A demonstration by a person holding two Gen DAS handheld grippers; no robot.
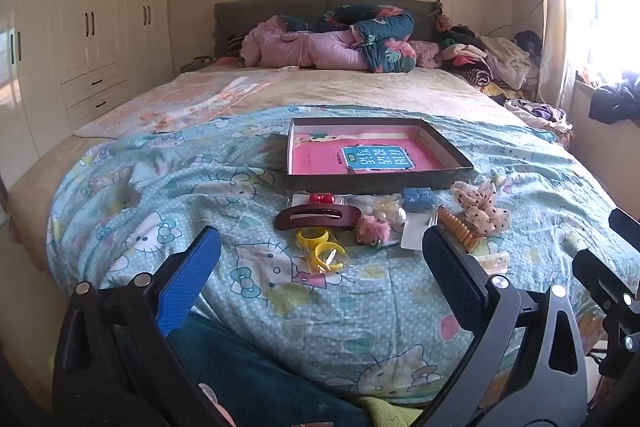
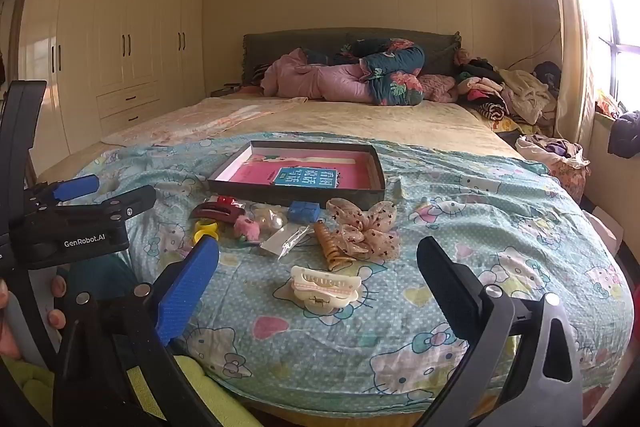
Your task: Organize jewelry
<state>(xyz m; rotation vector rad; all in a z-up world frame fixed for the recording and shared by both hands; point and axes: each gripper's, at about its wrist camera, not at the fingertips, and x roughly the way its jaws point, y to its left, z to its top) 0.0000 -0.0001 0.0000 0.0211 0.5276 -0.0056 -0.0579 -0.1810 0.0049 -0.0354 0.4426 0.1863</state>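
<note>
On the blue quilt [image 2: 460, 227]: dark tray [image 2: 298, 189] long axis left-right, hair accessories along its near edge; cream claw clip [image 2: 326, 291] nearest, lying crosswise. Left gripper [image 1: 320, 267] and right gripper [image 2: 318, 279] both spread wide, empty.

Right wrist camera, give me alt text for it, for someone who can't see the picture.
The open right gripper hovers over a cartoon-cat quilt on a bed, with a cream hair claw lying between its fingers. Beyond it lie a dotted scrunchie, a small blue box and a shallow tray holding a pink booklet.
</note>
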